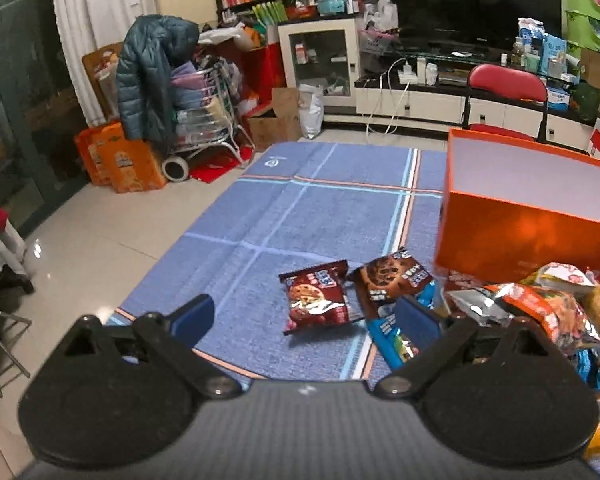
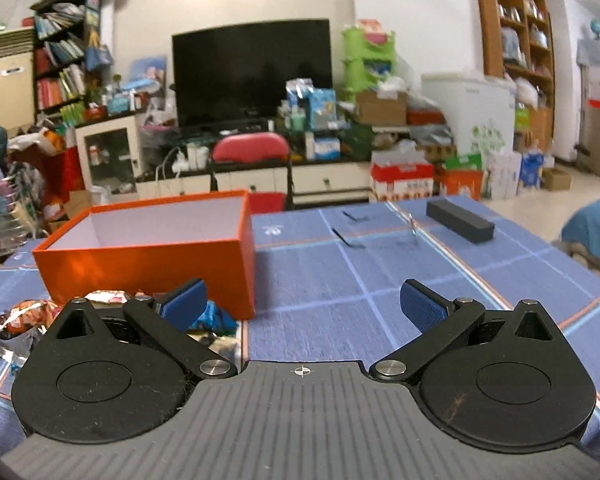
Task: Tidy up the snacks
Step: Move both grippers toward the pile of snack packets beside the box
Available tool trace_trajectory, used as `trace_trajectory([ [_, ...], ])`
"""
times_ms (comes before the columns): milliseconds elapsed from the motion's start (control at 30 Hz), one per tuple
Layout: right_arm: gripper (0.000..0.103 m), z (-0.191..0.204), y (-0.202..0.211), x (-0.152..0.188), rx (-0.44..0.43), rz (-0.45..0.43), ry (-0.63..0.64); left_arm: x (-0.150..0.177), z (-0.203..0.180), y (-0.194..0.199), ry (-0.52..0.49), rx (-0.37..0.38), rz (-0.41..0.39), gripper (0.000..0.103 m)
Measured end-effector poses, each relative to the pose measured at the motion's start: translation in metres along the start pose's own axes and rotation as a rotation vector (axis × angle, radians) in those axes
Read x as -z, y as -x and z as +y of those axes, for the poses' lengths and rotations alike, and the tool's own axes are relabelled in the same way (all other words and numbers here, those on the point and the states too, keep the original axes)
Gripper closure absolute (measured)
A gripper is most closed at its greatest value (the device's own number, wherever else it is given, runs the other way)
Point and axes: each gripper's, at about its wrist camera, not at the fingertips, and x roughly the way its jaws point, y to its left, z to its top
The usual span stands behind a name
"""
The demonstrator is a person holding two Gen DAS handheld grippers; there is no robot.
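An open orange box (image 1: 512, 236) with a white inside stands on the blue tablecloth; it also shows in the right wrist view (image 2: 148, 256). A dark red cookie packet (image 1: 318, 300) and a brown cookie packet (image 1: 392, 280) lie flat in front of it. A heap of mixed snack bags (image 1: 548, 308) lies at the right, seen at the left in the right wrist view (image 2: 24, 320). My left gripper (image 1: 304, 316) is open and empty, above the red packet. My right gripper (image 2: 302, 306) is open and empty, right of the box.
A black rectangular case (image 2: 460, 220) and thin dark items (image 2: 348, 238) lie on the far right of the table (image 2: 380, 272). A red chair (image 2: 252, 152) stands behind the table. A TV stand and cluttered shelves line the back wall.
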Motion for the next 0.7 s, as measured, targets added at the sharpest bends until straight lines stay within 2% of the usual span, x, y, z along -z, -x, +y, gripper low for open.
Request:
trace_trajectory([
  [200,0.008,-0.005,-0.011,0.007,0.036,0.02,0.001,0.0,-0.005,0.003,0.005,0.02,0.004,0.007],
  [367,0.008,0.0,-0.026,0.015,0.039,0.075,0.016,0.0,-0.01,0.006,-0.003,-0.001,-0.01,0.007],
  [700,0.008,0.006,-0.031,0.019,0.043,0.086,0.035,-0.001,-0.013,0.002,0.004,-0.006,0.0,0.007],
])
